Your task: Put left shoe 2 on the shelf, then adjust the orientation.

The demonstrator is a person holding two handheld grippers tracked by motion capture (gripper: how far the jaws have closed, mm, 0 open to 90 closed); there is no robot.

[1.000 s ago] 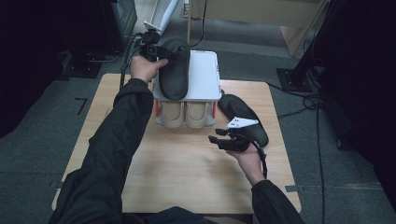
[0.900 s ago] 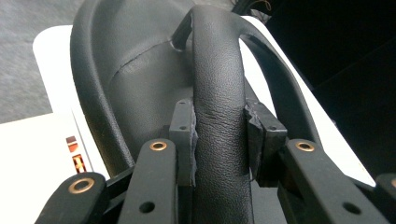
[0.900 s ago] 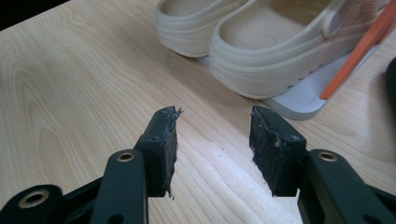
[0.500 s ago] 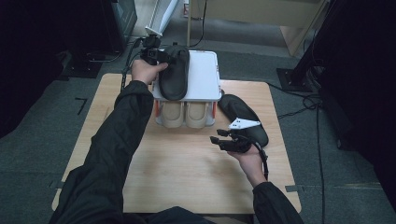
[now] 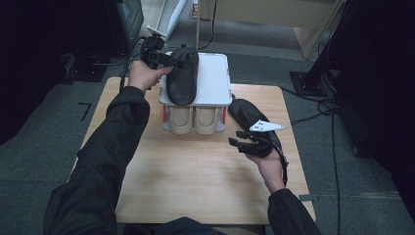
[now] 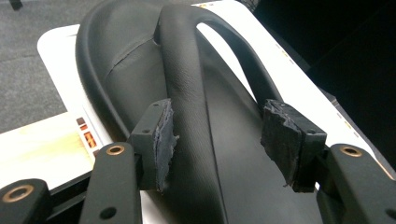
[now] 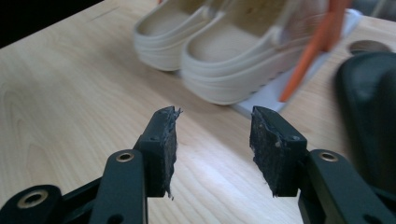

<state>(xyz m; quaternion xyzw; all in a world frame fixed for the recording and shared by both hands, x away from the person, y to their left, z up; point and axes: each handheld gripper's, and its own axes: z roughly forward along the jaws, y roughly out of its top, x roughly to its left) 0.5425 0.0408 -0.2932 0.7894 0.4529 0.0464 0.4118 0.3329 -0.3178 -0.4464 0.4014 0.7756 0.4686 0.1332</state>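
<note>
A black slipper (image 5: 182,81) lies on top of the white shoe rack (image 5: 215,83). My left gripper (image 5: 173,61) reaches it from the left. In the left gripper view its jaws (image 6: 219,123) have just been opening and stand open. The slipper's strap (image 6: 184,93) runs between them, close by the left pad and clear of the right one. A second black slipper (image 5: 247,115) lies on the table right of the rack. My right gripper (image 5: 237,139) hovers beside it, open, with nothing between its pads (image 7: 212,135).
A pair of beige clogs (image 5: 195,120) sits on the rack's lower shelf behind orange posts (image 7: 313,46). The wooden table (image 5: 195,181) has bare room in front of the rack. Cables and dark stands lie on the floor around the table.
The left gripper's jaws have opened off the slipper's strap and the left hand has drawn slightly left. The slipper stays on the rack. The right hand has kept still.
</note>
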